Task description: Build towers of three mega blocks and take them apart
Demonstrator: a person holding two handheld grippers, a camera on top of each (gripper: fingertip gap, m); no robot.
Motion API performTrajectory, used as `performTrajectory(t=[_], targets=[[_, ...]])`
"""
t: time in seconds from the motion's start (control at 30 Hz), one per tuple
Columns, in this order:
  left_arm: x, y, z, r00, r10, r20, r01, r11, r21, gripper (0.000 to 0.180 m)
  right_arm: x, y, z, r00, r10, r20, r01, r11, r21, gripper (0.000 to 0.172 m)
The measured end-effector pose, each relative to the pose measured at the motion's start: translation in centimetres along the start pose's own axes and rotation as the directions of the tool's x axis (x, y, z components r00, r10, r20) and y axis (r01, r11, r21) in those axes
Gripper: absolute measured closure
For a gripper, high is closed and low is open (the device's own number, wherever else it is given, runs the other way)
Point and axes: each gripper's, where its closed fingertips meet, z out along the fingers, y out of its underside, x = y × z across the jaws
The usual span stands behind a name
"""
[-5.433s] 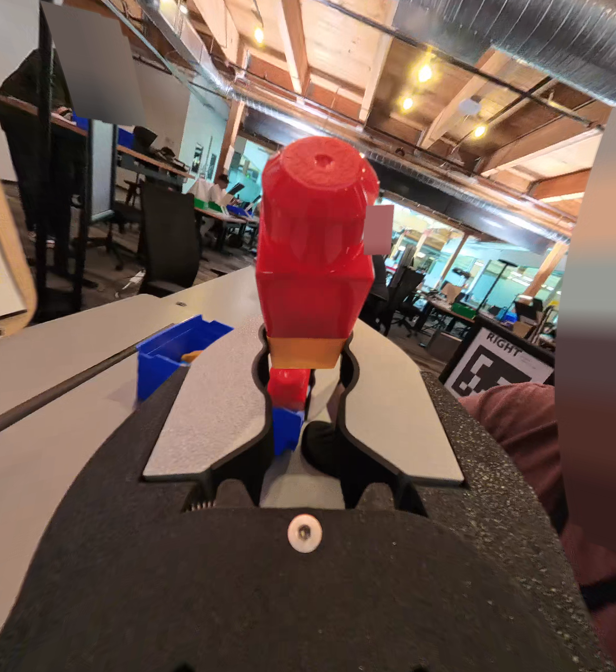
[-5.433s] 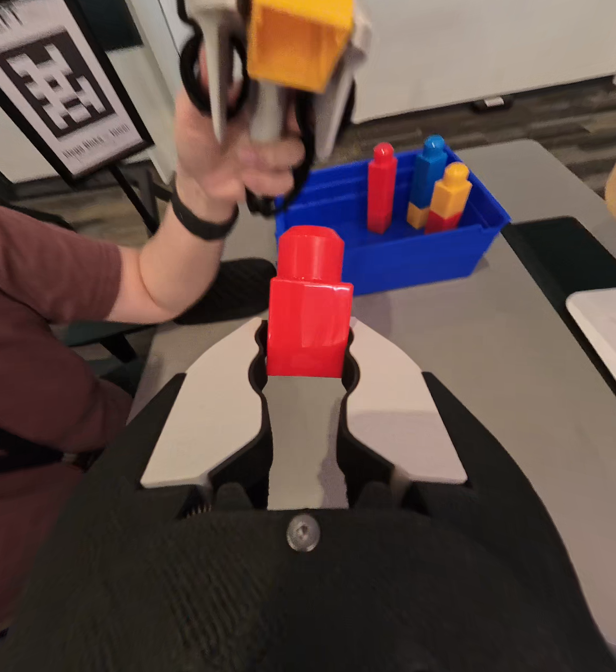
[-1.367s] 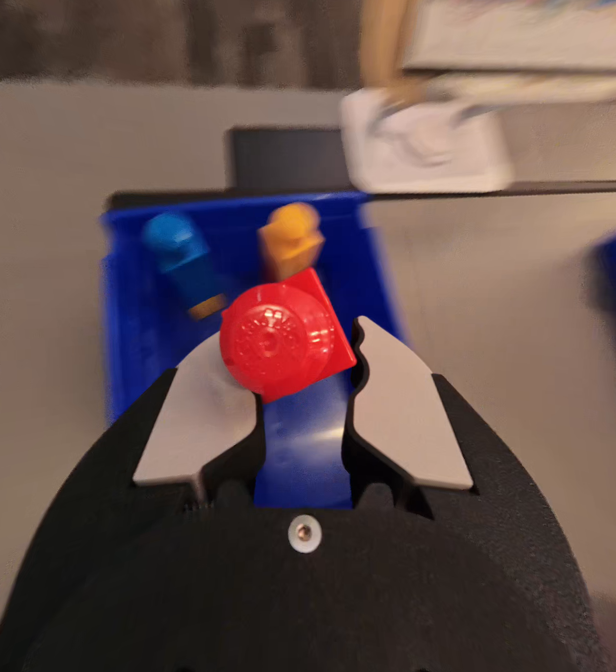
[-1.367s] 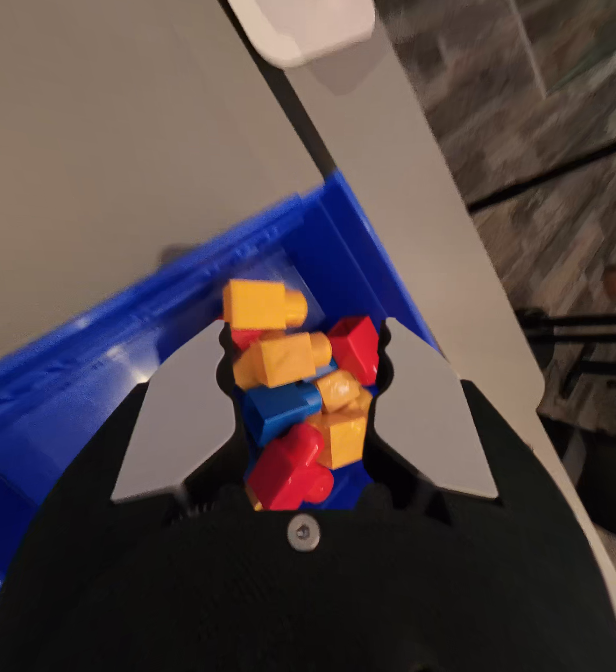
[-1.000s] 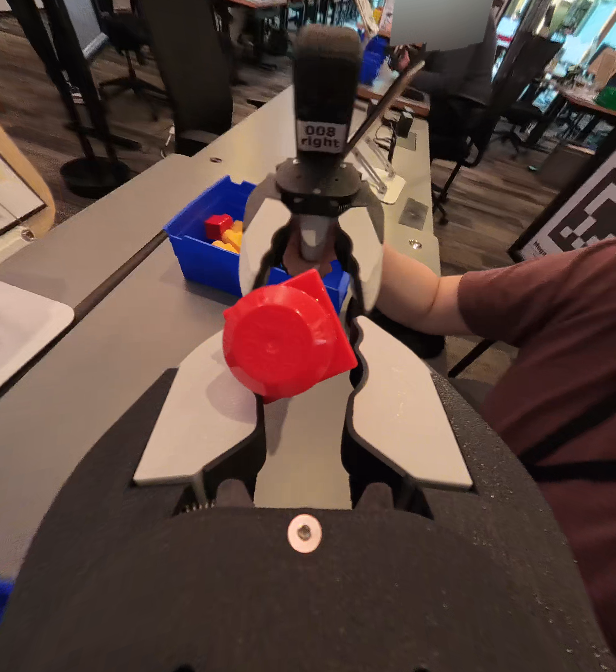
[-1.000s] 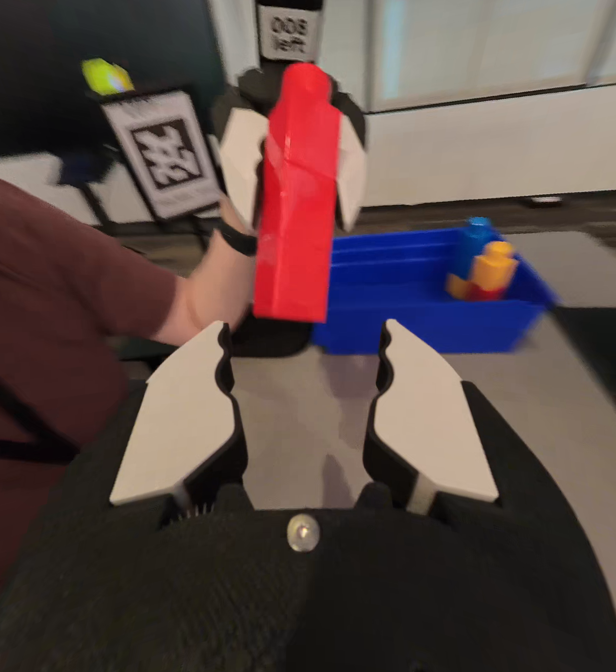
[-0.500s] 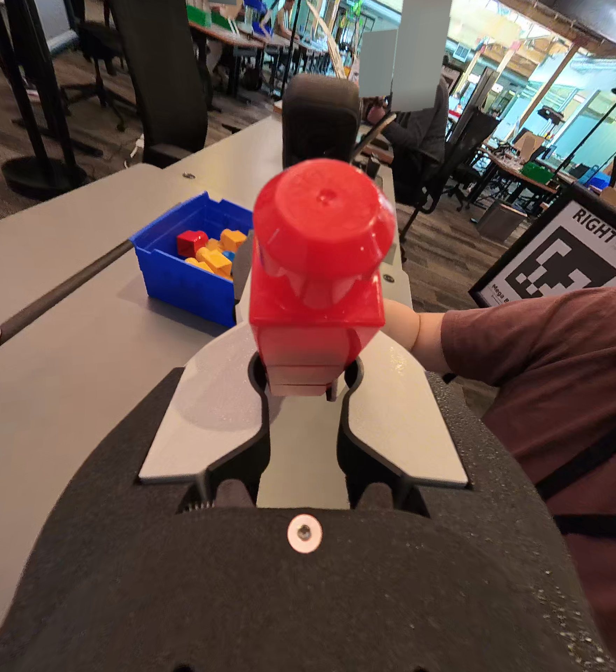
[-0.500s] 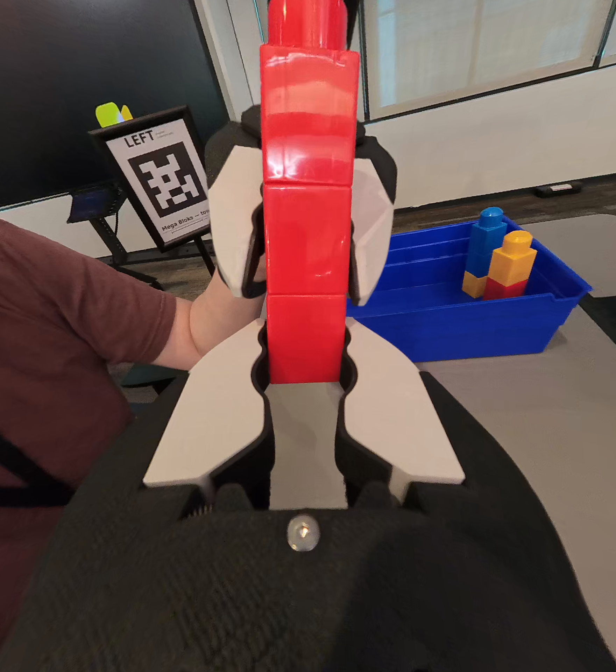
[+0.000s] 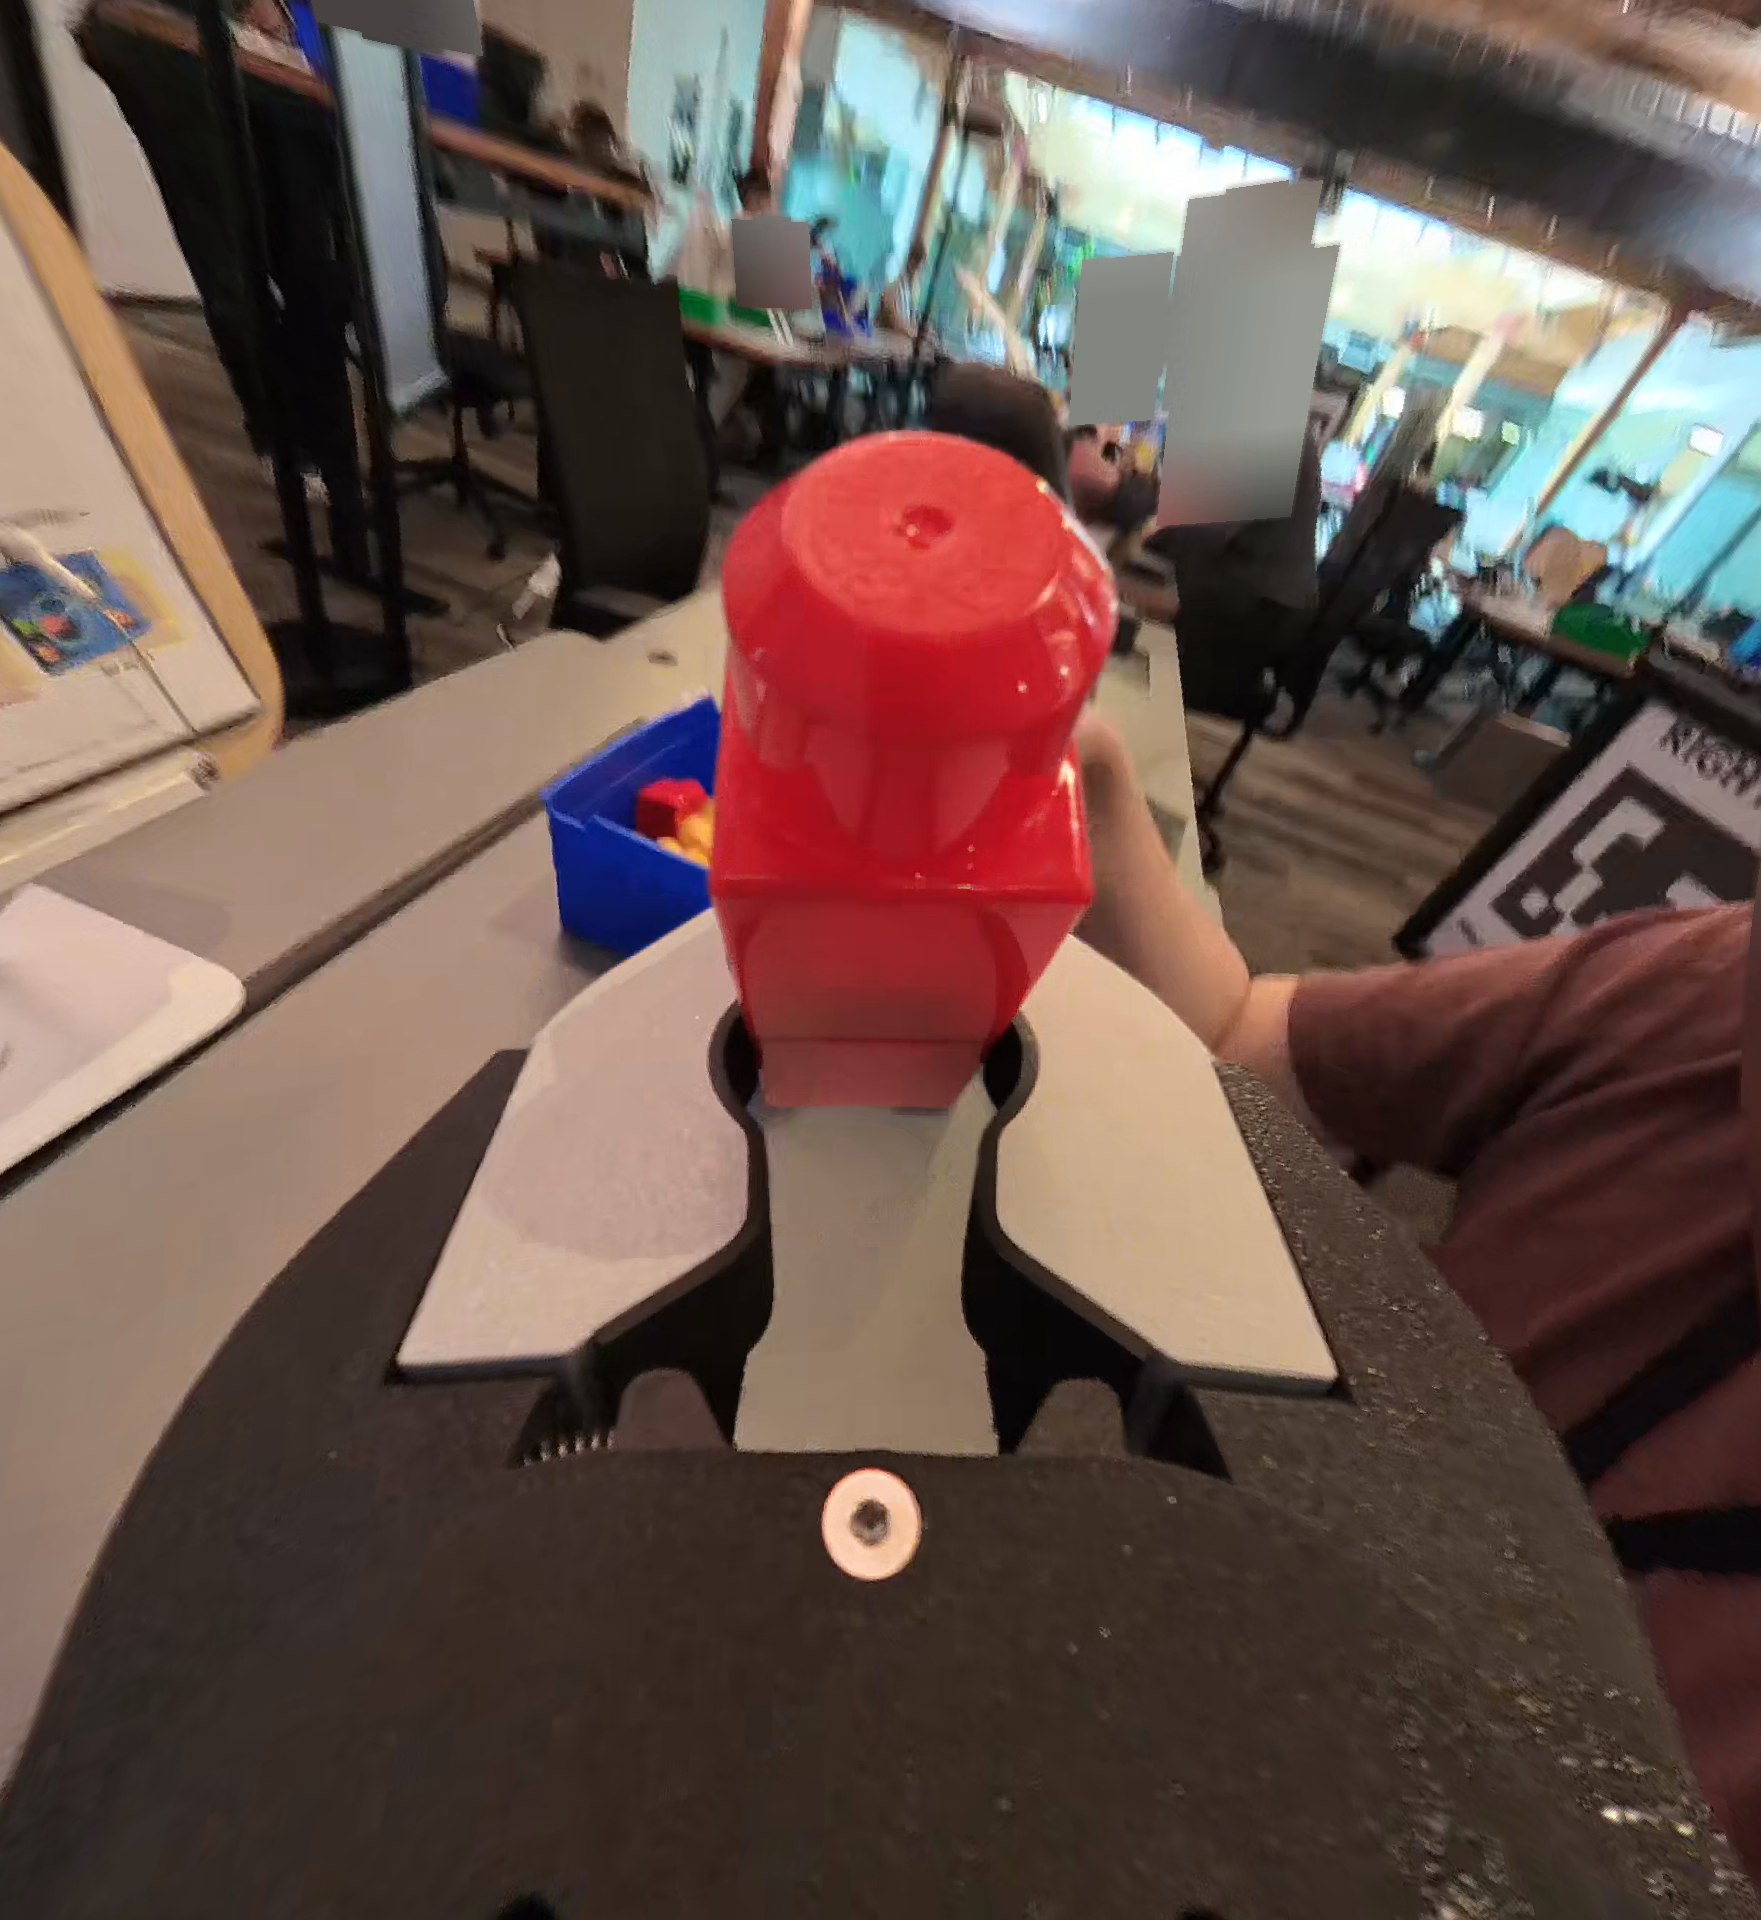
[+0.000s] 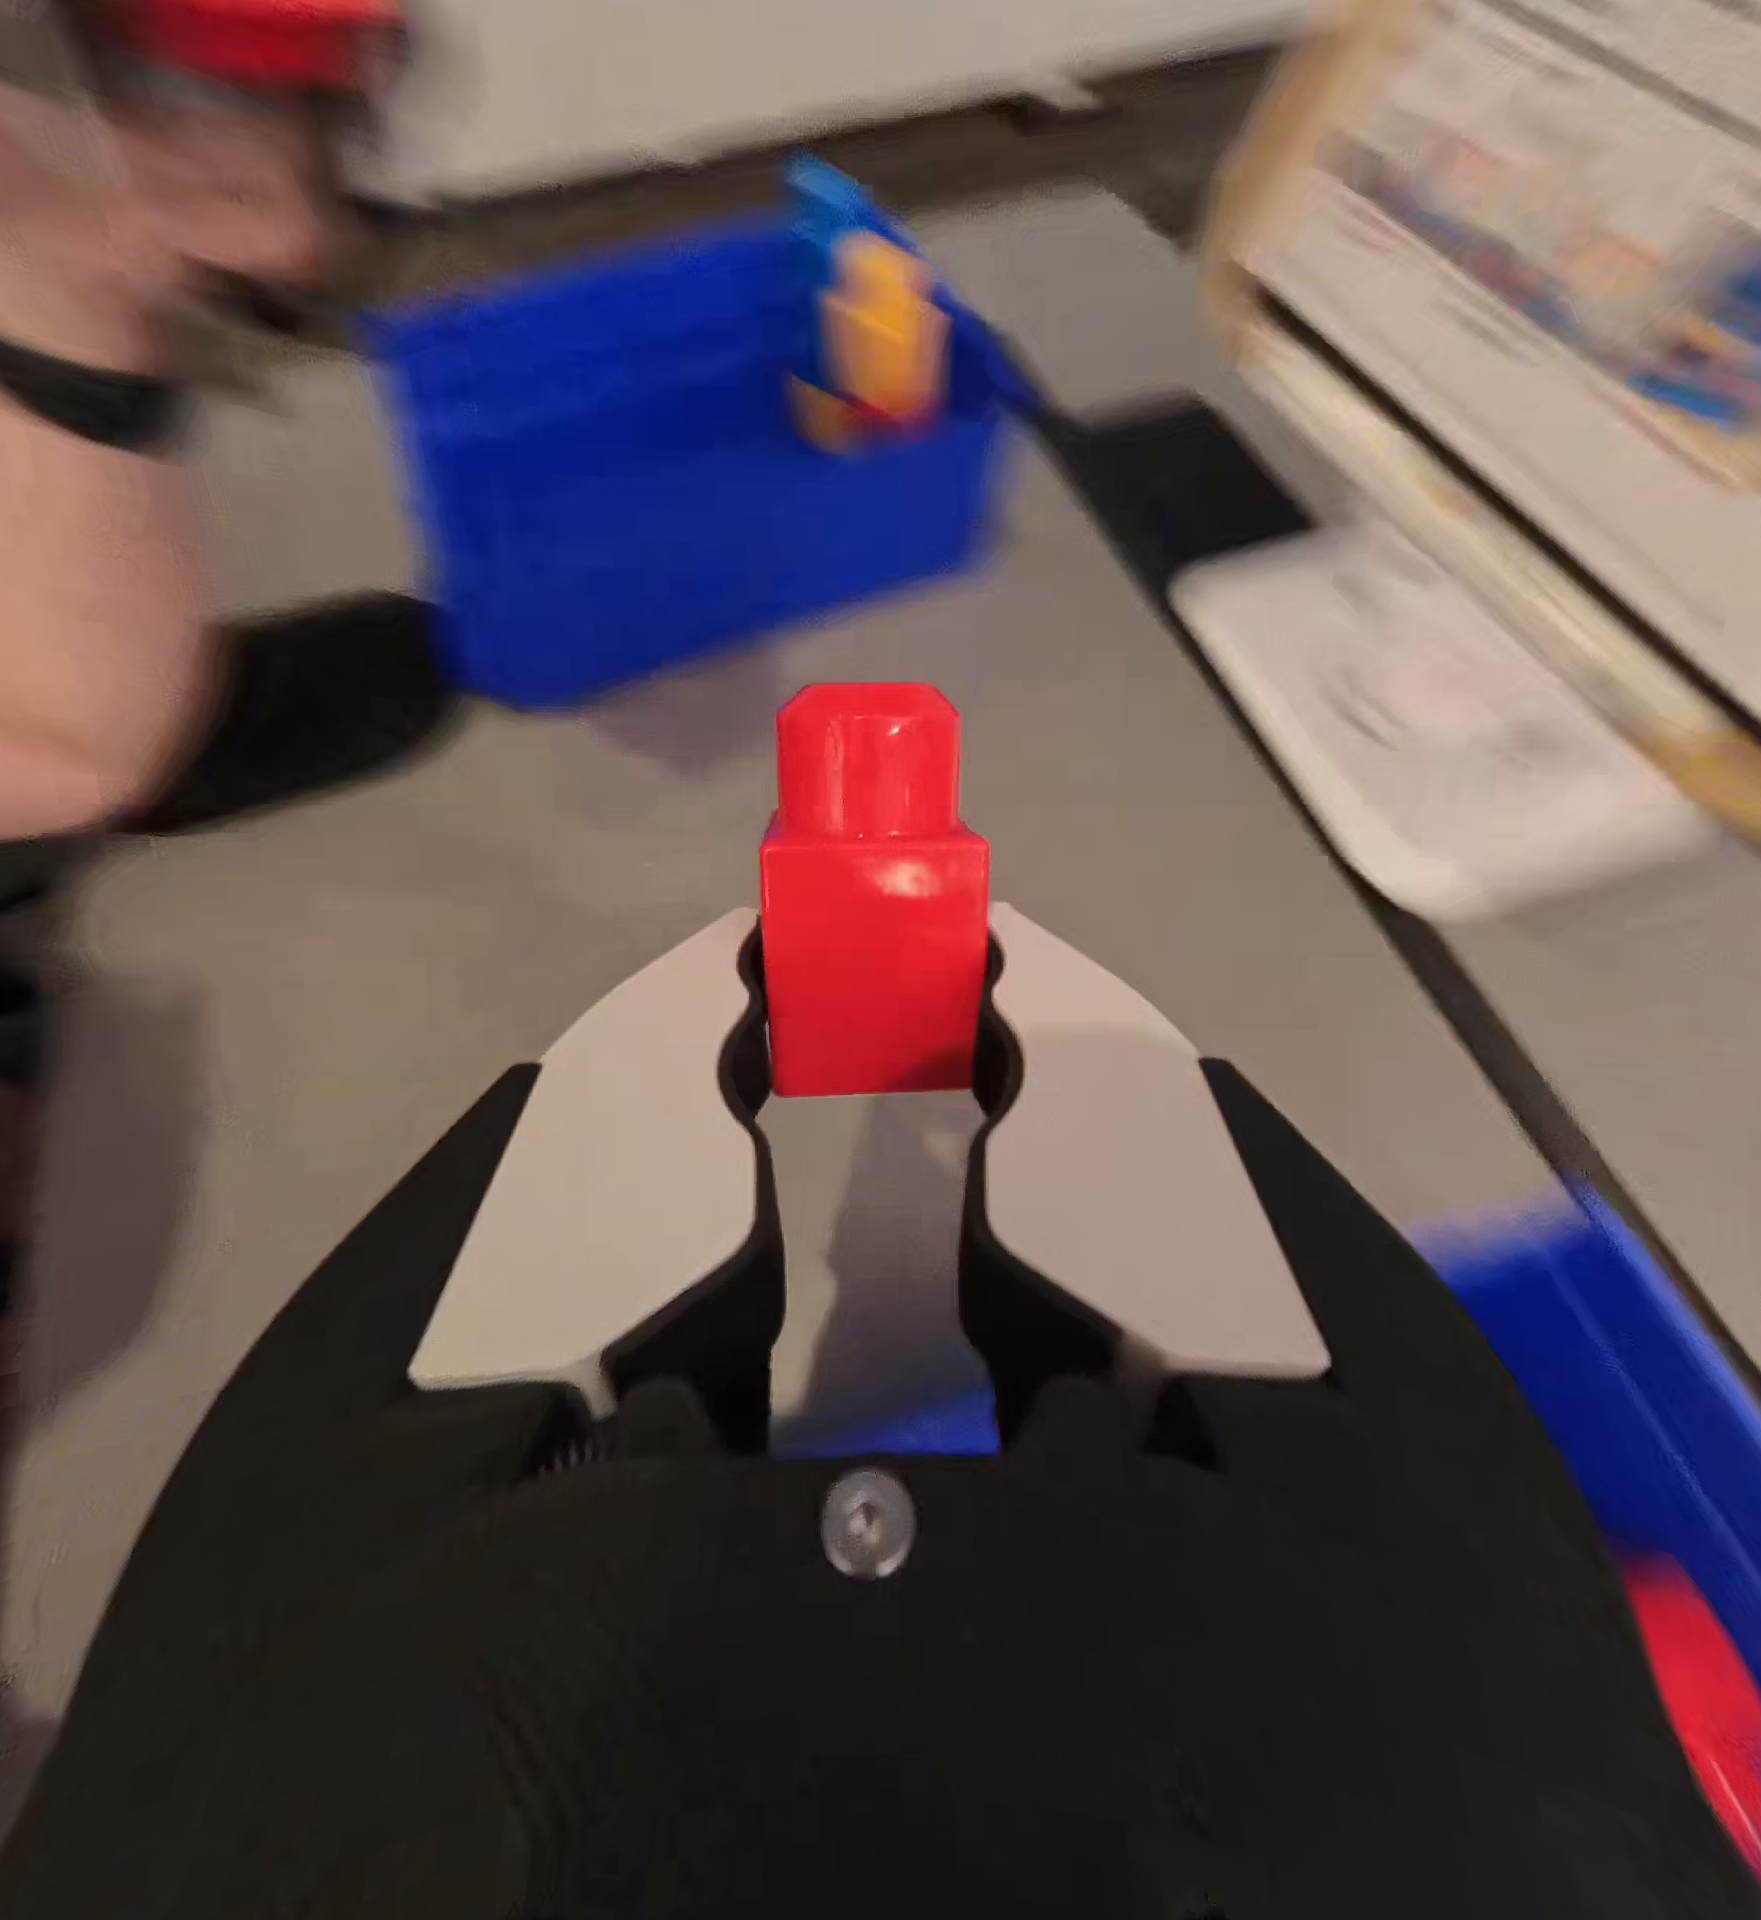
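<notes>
signs: black-and-white marker board (image 9: 1624, 842) bears writing, cut off | poster (image 9: 14, 540): print too blurred

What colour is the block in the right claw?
Red block, clearest in the right wrist view.

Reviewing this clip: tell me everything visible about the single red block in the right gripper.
The red block is glossy moulded plastic: a squarish body topped by one round stud with chamfered corners, catching a small highlight. It stands upright, stud pointing away from the camera, square to the view. The right gripper clamps it low on its two sides, both grey fingers pressed against it. It is carried above the grey table, touching nothing else; no other block is attached. It is sharp while the background is motion-blurred.
</notes>
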Motion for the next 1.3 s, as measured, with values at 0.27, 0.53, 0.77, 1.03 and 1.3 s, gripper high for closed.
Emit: performTrajectory(t=[0.27,0.53,0.77,1.03,1.3], targets=[[0.7,6.6,6.0,0.998,-0.052,-0.045,0.034,0.944,-0.329,0.140,15.4,18.4,-7.1,0.743,0.356,-0.567,-0.577,0.769,-0.274,0.125],[0.5,9.9,8.1,0.992,-0.114,-0.053,0.078,0.886,-0.457,0.140,1.9,-4.5,-4.1,0.992,0.107,0.062,-0.123,0.917,0.380,0.113],[1.3,10.9,8.4,0.989,-0.129,-0.074,0.075,0.861,-0.504,0.140,-11.5,-7.2,3.8,0.878,-0.046,0.476,-0.105,0.953,0.285,0.103],[0.7,9.1,9.6,0.987,-0.141,-0.078,0.102,0.922,-0.374,0.140,-10.1,-8.3,3.3,0.833,0.018,0.553,-0.257,0.898,0.358,0.135],[2.5,11.4,10.5,0.968,-0.197,-0.155,0.099,0.870,-0.484,0.140,3.6,-3.9,-3.3,0.941,0.266,0.208,-0.329,0.859,0.392,0.135]])
